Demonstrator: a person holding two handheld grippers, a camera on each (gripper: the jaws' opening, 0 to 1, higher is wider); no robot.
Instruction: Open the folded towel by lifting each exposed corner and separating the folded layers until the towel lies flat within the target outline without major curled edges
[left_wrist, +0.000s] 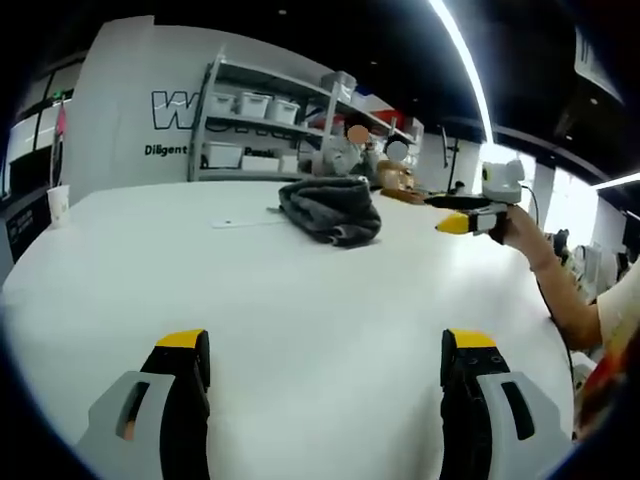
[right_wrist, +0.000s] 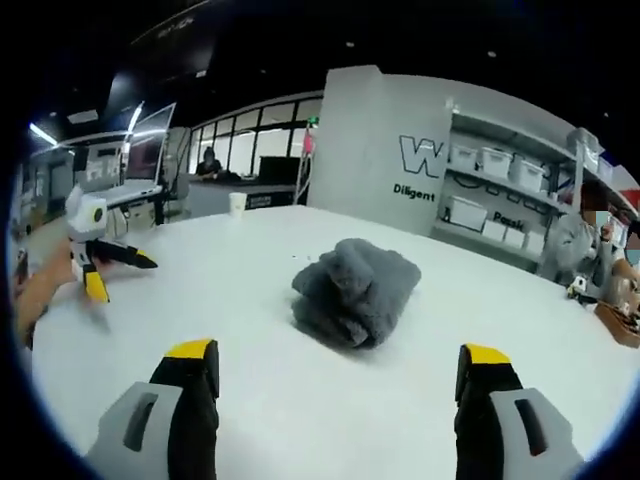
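Towel (right_wrist: 355, 290) bunched, grey, on white desk (right_wrist: 250, 400), at 12 o'clock of right gripper (right_wrist: 340, 395); no corner lifted yet. Left gripper (left_wrist: 325, 375) well apart from towel. Both jaws wide open, holding nothing. Whole unfolding left; no outline visible.

Left hand-held gripper (left_wrist: 325, 350) grey with black, yellow-tipped jaws, right hand-held gripper (right_wrist: 340, 360) alike, cream sleeve (left_wrist: 618, 312)

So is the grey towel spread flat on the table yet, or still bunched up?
Still bunched. The grey towel sits as a rumpled, folded heap on the white table, layers overlapping, no corner laid out. Both grippers are open, away from it.
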